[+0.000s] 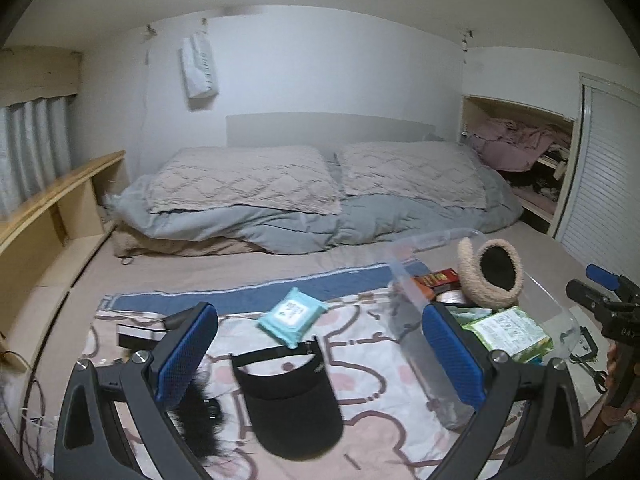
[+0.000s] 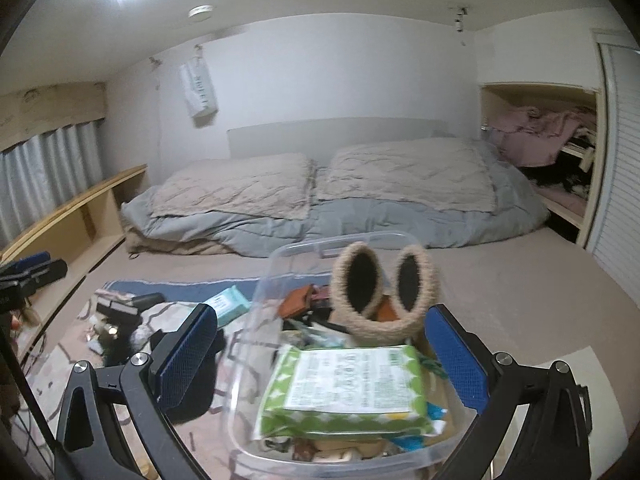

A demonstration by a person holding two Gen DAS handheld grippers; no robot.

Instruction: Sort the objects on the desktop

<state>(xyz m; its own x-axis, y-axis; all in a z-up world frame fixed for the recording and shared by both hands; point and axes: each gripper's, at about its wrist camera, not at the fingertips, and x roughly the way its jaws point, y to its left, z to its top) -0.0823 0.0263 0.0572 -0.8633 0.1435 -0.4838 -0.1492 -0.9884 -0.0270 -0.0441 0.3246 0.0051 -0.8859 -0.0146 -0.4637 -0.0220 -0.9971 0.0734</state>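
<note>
Black visor (image 1: pixel 289 396): loose on the patterned blanket (image 1: pixel 360 360), still to be sorted.

Left wrist view: your left gripper (image 1: pixel 316 356) stands wide and empty, the visor between its blue pads (image 1: pixel 186 350). It looks light, with a stiff brim and a soft band; take it by the brim edge. A teal wipes pack (image 1: pixel 291 315) lies just beyond.
Right wrist view: your right gripper (image 2: pixel 320 364) is likewise spread, holding nothing, over the clear bin (image 2: pixel 264 280), which holds a green wipes pack (image 2: pixel 344 388) and fuzzy slippers (image 2: pixel 384 288).
</note>
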